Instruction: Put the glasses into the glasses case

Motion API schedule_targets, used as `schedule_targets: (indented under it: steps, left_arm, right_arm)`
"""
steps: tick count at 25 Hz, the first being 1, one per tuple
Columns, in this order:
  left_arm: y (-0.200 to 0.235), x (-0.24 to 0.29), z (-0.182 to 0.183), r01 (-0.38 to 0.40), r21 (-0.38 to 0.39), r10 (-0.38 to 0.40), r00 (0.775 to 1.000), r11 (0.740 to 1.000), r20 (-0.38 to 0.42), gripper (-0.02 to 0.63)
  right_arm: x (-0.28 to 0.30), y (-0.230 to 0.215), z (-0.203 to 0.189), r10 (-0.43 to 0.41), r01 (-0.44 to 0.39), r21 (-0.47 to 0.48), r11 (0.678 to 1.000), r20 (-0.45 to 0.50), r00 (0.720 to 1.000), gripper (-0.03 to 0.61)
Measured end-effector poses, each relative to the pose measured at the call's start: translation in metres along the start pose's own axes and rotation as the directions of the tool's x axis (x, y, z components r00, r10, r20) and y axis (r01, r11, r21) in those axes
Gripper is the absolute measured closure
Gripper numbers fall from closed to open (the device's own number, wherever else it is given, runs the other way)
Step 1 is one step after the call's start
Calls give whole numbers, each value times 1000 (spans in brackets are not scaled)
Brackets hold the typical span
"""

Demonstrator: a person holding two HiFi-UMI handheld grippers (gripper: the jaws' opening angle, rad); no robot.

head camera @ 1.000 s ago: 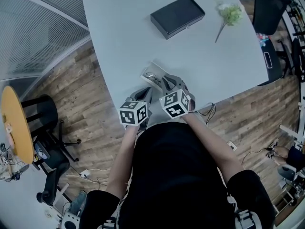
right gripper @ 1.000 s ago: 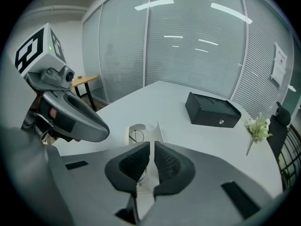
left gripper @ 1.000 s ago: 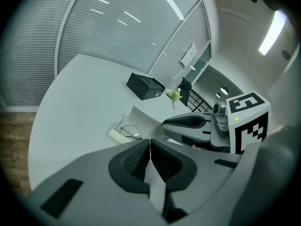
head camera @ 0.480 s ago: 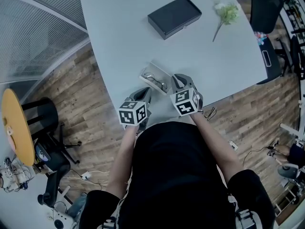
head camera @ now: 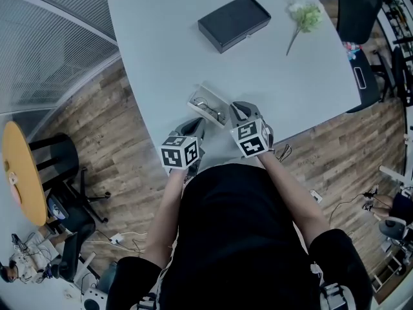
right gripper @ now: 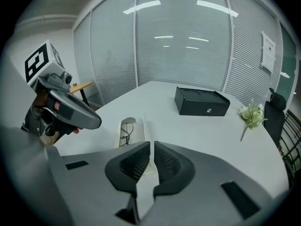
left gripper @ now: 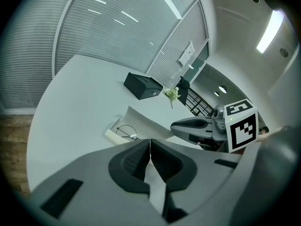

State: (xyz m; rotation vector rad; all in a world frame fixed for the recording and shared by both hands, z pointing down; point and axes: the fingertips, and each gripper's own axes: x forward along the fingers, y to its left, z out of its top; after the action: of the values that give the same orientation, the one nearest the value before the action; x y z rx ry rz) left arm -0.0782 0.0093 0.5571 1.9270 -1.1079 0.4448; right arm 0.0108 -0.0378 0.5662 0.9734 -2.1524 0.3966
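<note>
Both grippers are empty. The left gripper (head camera: 196, 124) has its jaws pressed together, and the right gripper (head camera: 238, 107) has its jaws nearly together, with only a thin slit and nothing inside it. They sit low at the near edge of the wide pale grey table (head camera: 161, 44), one at each side of the task's thing.

Far across the table lies a black rectangular box (head camera: 233, 22), well apart from the work. Near the front edge, just ahead of the jaw tips, lies the cream-coloured hard glasses case (left gripper: 141, 122) with its lid standing open. The thin wire-framed glasses (left gripper: 125, 131) lie folded inside its tray. A small green and white flower sprig (head camera: 308, 18) lies at the far right.

It seems that only the closing of the lid remains. The case looks light, so a push on the lid from one side may slide it towards the table edge, which is near. A temple that sits high may also be pinched under the lid. Behind the case the table is bare up to the box, so pushing away from the person is the safer direction.
</note>
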Motion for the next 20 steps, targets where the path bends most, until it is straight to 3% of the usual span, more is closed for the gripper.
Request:
schedule_targets:
  steps: [13, 20]
  left_arm:
    - [1, -5, -10, -4, -8, 4, 1000, 1000, -3, 589]
    - [5, -6, -9, -7, -12, 7, 1000, 1000, -5, 589]
  right_arm:
    - [-6, 25, -4, 63, -63, -2, 998, 26, 998, 560]
    - [-6, 27, -3, 113, -115, 70, 991, 37, 993, 556]
